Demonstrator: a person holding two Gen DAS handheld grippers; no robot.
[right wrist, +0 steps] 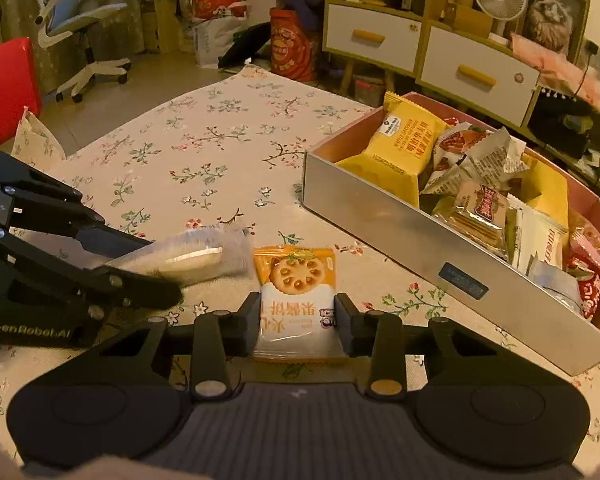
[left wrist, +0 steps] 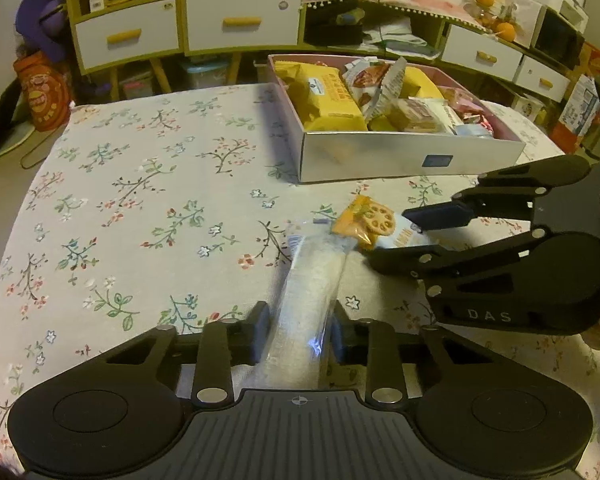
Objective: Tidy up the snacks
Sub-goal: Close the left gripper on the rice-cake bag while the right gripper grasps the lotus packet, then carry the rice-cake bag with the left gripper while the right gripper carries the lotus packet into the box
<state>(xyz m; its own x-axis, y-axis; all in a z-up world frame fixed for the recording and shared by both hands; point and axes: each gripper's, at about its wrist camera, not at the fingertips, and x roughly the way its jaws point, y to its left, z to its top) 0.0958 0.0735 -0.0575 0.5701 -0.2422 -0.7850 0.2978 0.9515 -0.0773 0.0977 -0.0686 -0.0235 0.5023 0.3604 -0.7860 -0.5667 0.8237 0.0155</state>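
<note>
On the flowered tablecloth (left wrist: 148, 184), the left gripper (left wrist: 299, 334) clamps a clear wrapped roll (left wrist: 312, 280); beside it, the right gripper (right wrist: 297, 320) pinches an orange biscuit packet (right wrist: 296, 300) (both touching the cloth), the snack box (right wrist: 420, 240) ahead of the 2.

Black claw (left wrist: 300, 334) linkages, silver screws, white "DAS" lettering

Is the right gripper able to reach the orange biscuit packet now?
Probably yes: the orange biscuit packet already lies between the right gripper fingers, nothing blocking it.
</note>
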